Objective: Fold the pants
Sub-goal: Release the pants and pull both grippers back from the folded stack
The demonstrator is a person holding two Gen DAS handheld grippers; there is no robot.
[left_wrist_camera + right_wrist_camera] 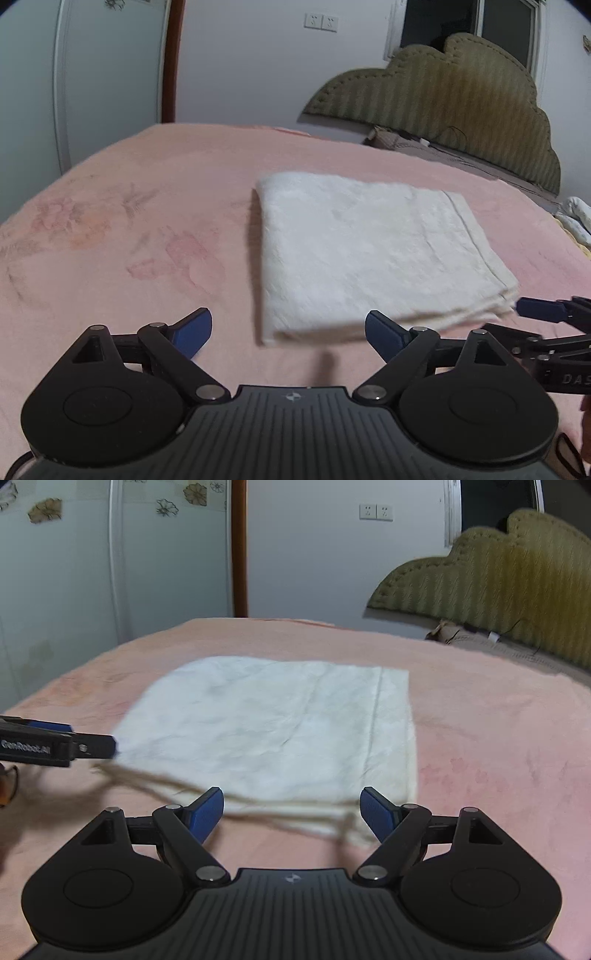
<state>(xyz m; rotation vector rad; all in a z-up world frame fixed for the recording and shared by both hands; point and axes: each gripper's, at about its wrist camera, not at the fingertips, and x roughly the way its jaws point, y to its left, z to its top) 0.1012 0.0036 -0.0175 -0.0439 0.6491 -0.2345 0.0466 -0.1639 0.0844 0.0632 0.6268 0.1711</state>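
Note:
The white pants (pixel 369 251) lie folded into a flat rectangle on the pink bedspread (pixel 129 221); they also show in the right wrist view (pixel 277 731). My left gripper (pixel 288 332) is open and empty, just short of the near edge of the fold. My right gripper (pixel 291 808) is open and empty at the near right corner, where layered edges and thin drawstrings (pixel 258 805) trail out. The right gripper's fingers (pixel 535 308) reach in at the right in the left wrist view. The left gripper's fingers (pixel 92 746) show at the left in the right wrist view.
An olive padded headboard (pixel 461 103) leans on the wall behind the bed (pixel 498 738). A wardrobe door (pixel 74 74) and a brown door frame (pixel 239 546) stand at the far left. Rumpled bedding (pixel 576 221) lies at the right edge.

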